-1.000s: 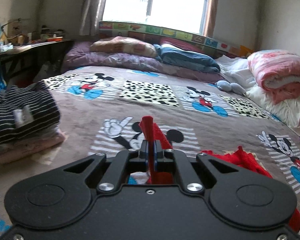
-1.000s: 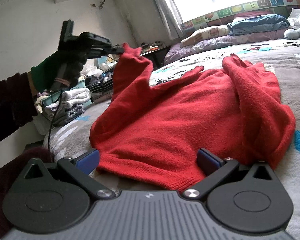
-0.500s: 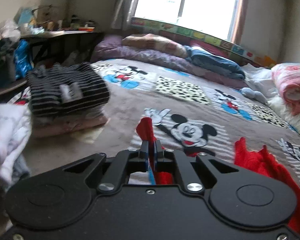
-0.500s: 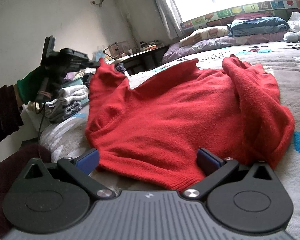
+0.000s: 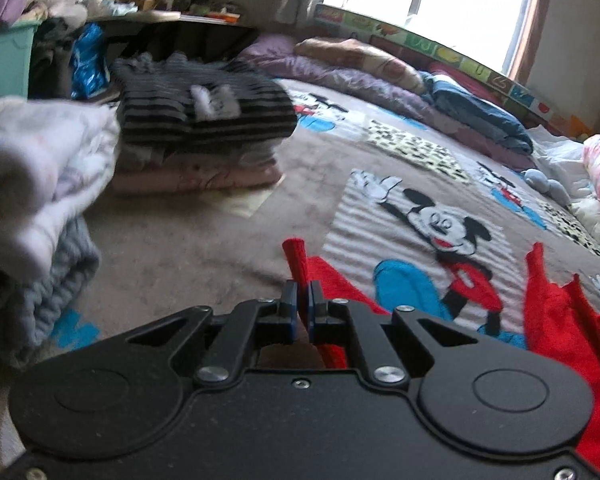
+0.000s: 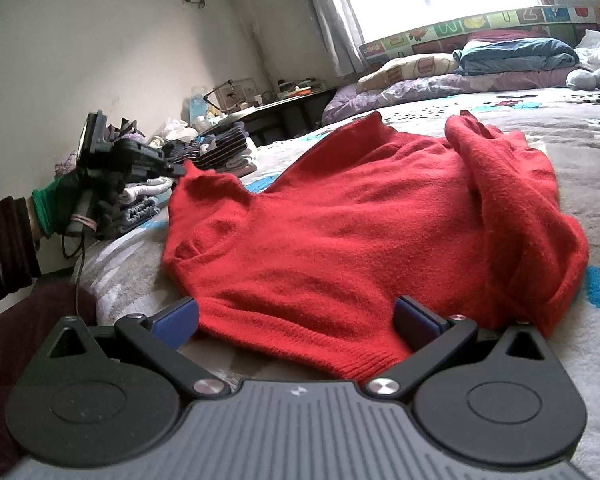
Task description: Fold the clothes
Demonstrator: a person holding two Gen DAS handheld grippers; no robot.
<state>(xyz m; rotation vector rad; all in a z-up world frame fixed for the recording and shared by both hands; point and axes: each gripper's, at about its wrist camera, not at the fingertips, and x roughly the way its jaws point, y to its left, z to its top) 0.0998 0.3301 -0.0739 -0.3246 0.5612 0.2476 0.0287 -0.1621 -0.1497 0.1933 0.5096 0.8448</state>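
Jaws of the left gripper (image 5: 302,300) clamped on a sleeve cuff (image 5: 296,258) of the red sweater (image 6: 360,232), cuff held out to the side, low over the bed (image 5: 204,248). Right gripper (image 6: 296,316) jaws spread wide, nothing pinched; hem of the sweater lies between them, whether a pad touches the knit I cannot tell. Sweater lies spread across the blanket, body mostly flat, far sleeve bunched in a ridge (image 6: 512,200) along its right side. Folded stacks already sit on the bed edge: striped top on a pile (image 5: 204,112), white and grey knits (image 5: 40,184) nearer. Judgement: several garments done; this one is at the start, being laid out, no fold made yet. Left to do: sleeves in, body folded, onto a stack.
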